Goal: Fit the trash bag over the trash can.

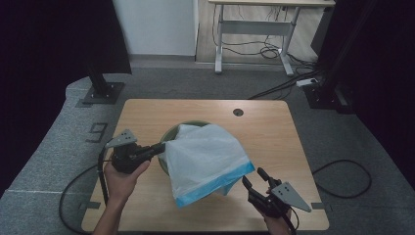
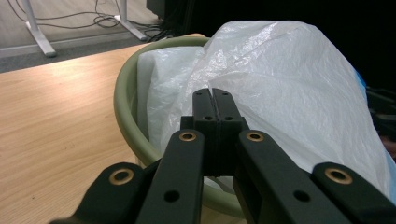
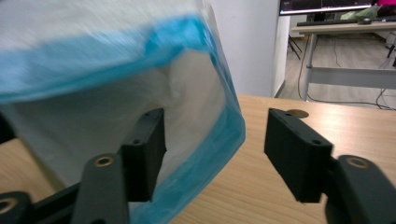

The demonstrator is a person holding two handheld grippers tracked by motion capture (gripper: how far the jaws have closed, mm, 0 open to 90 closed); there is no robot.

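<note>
A thin white plastic bag with a blue band along its mouth (image 1: 208, 159) drapes over a round olive-green plastic bin (image 1: 172, 133) that stands near the middle of a light wooden table (image 1: 274, 127). The bag's closed end lies over the bin's opening, while its blue-edged mouth hangs out towards the near edge of the table. In the high view the left gripper (image 1: 160, 147) reaches in from the left and meets the bag at the bin's rim; in the left gripper view its black jaws stand pressed flat together, tips against the crinkled white film (image 2: 280, 93), though whether any film is pinched between them cannot be told. The right gripper (image 1: 254, 178) sits just beside the bag's blue-banded corner, near the table's front right. In the right gripper view its jaws stand well apart, the bag's blue edge (image 3: 224, 135) hanging between them, neither pad pressing on it
</note>
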